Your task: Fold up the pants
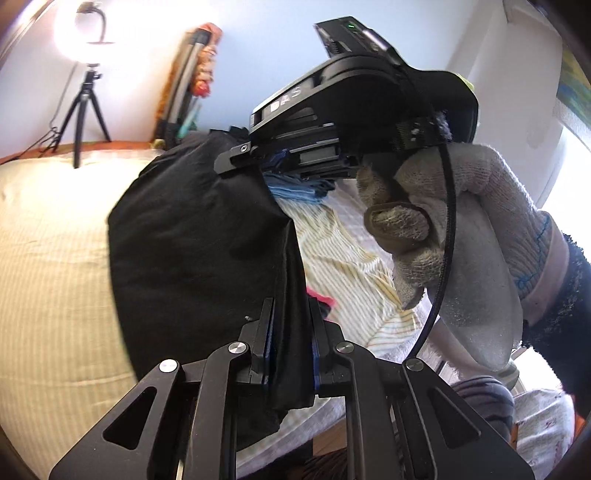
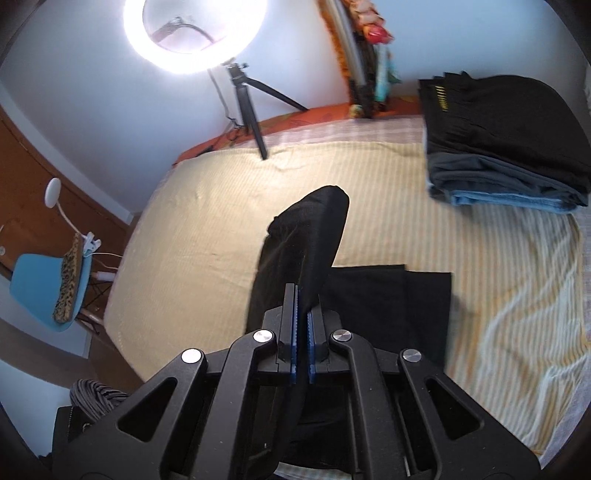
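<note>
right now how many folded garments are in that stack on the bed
3 show: a black one on top, a dark grey one under it, a blue one at the bottom; thinner layers may be hidden.

Both wrist views (close) overlook the bed.

Ring light on tripod, pale wall, striped bed.

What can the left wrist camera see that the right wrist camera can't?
Only the left wrist view shows the gloved right hand and its right tool, seen from outside, shut on the black pants. Only the right wrist view shows the blue chair and the whole stack of folded clothes. Both show the pants, the striped bed cover, the ring light and a tool pinching cloth, including the left tool.
</note>
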